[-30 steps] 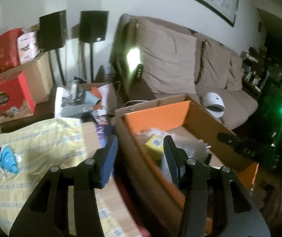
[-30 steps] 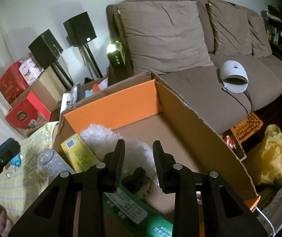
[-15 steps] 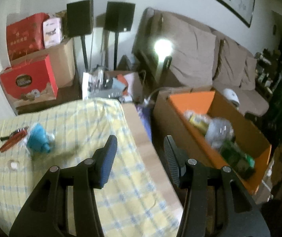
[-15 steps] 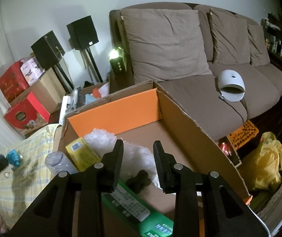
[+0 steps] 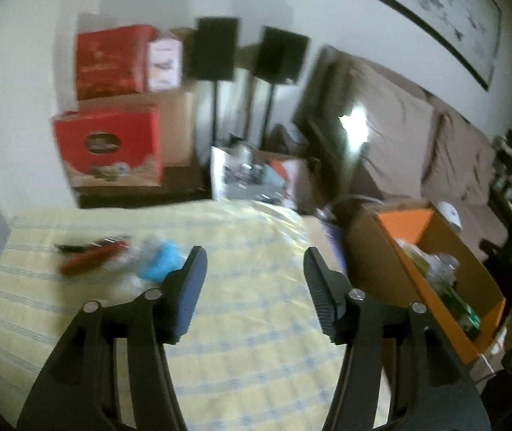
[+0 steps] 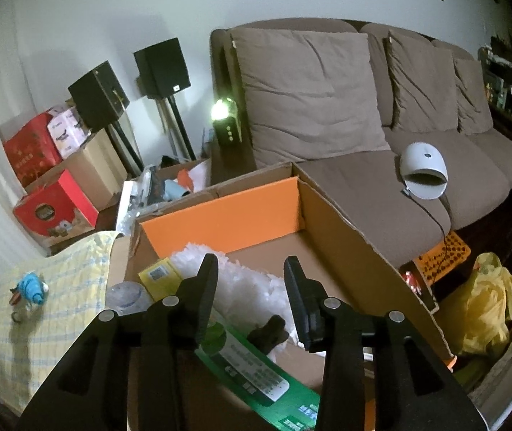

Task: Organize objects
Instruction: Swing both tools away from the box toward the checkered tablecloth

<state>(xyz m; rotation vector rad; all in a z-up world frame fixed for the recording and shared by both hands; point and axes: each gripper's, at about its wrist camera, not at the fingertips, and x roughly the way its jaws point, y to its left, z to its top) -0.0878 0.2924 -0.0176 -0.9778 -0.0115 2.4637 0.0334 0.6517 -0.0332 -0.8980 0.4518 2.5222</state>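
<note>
**A:** What did you see closest to you on the left?

**B:** I saw my left gripper (image 5: 254, 269) over the yellow checked cloth (image 5: 248, 341). Its jaws were opening and nothing was between them.

**A:** And a bit further on?

**B:** A blue thing (image 5: 161, 260) lay on the cloth, just past the left finger. A red and black tool (image 5: 87, 256) lay next to it. The picture was blurry, so I could not tell what they were.

**A:** What about your right side?

**B:** My right gripper (image 6: 250, 280) hung over the cardboard box (image 6: 356, 248). Its jaws were opening too, and they held nothing. Below them in the box I saw a green pack (image 6: 256, 370), a small dark thing (image 6: 268, 332) and a white fluffy thing (image 6: 252, 283).

**A:** Anything else in the box?

**B:** A yellow pack (image 6: 159, 276) and a clear bottle (image 6: 126, 296), both at the left side. The far wall inside was orange.

**A:** And behind the box?

**B:** A brown sofa (image 6: 327, 107) with a white dome lamp (image 6: 423, 170) on its seat. Two black speakers (image 6: 162, 68) stood by the wall, next to some red boxes (image 6: 55, 208).
</note>
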